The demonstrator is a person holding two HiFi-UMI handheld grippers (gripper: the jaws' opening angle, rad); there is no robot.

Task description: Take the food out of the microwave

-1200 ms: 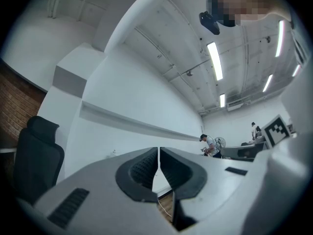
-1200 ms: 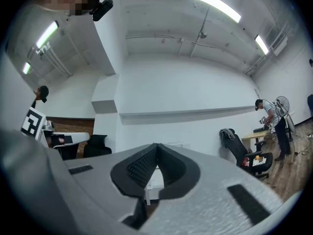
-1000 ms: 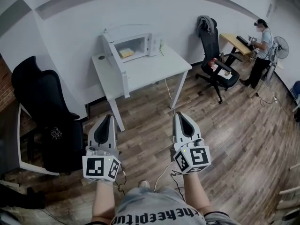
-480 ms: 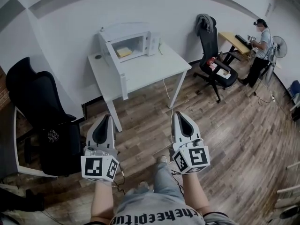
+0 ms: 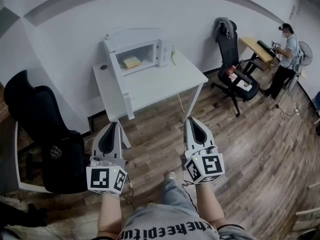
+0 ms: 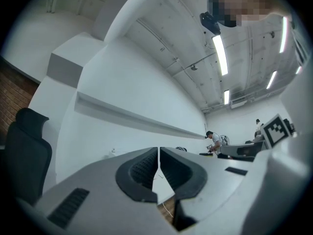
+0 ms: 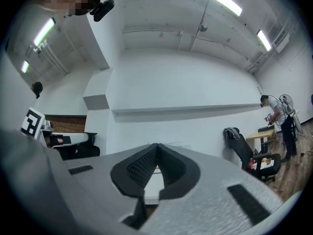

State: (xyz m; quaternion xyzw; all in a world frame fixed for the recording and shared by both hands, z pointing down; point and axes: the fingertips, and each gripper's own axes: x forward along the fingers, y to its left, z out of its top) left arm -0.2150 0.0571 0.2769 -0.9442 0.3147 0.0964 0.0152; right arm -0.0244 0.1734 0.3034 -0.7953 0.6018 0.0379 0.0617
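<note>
A white microwave [image 5: 150,38] stands at the back left of a white table [image 5: 165,81], its door [image 5: 121,81] swung open toward me. Inside lies a flat yellowish piece of food [image 5: 132,62]. My left gripper [image 5: 116,126] and right gripper [image 5: 192,121] are held side by side over the wooden floor, well short of the table, both pointing at it. Both are shut with nothing between the jaws. In the left gripper view the left gripper [image 6: 159,151] shows its jaws meeting at the tips. The right gripper [image 7: 156,147] looks the same in the right gripper view.
A black office chair [image 5: 40,119] stands at the left. Another black chair [image 5: 232,66] with clothes on it stands right of the table. A person [image 5: 285,51] works at a desk at the far right beside a fan [image 5: 305,54]. A cable [image 5: 176,181] lies on the floor.
Both grippers and the camera have moved forward toward the table, which now sits nearer and more central. A leg has stepped forward between the grippers. Both jaws stay shut.
</note>
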